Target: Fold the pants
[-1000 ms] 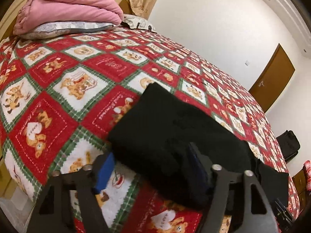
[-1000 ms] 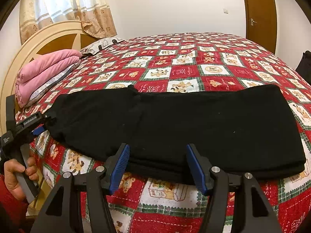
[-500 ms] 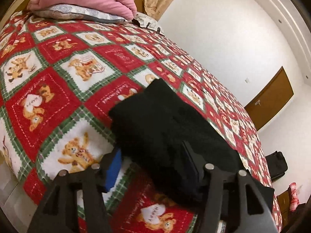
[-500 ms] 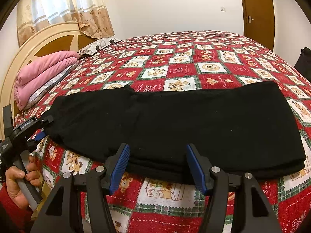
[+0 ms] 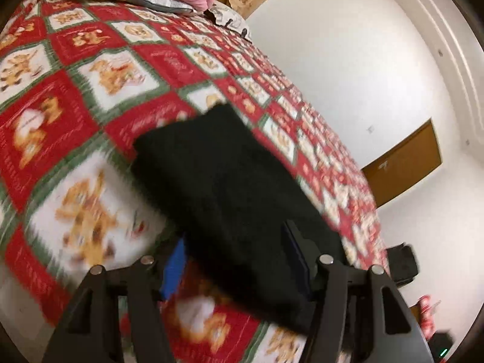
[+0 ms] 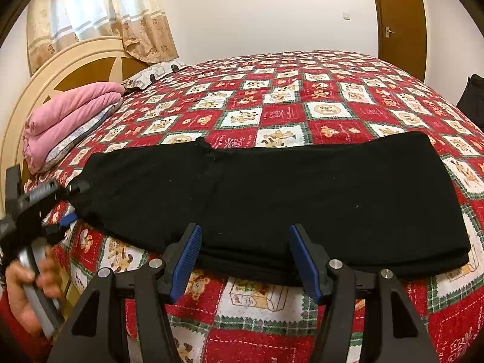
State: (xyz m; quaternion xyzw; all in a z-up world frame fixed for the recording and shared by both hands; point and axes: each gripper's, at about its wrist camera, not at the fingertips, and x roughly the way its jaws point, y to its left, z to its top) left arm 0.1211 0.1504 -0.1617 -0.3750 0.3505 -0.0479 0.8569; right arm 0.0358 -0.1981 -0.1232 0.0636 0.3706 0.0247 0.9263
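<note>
No writing on the bedspread [image 6: 302,115] or tools reads clearly; the black pants [image 6: 272,193] lie folded lengthwise on the bed as before, the right gripper [image 6: 245,260] spread at their near edge, while the left gripper [image 5: 236,260], rolled since, has just closed slightly astride their end, though whether it pinches I cannot tell.

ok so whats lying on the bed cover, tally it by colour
black: 1, the folded pants
pink: 1, the folded blanket
grey patterned: 1, the pillow under the blanket
white patterned: 1, the pillow by the headboard
total: 4
</note>
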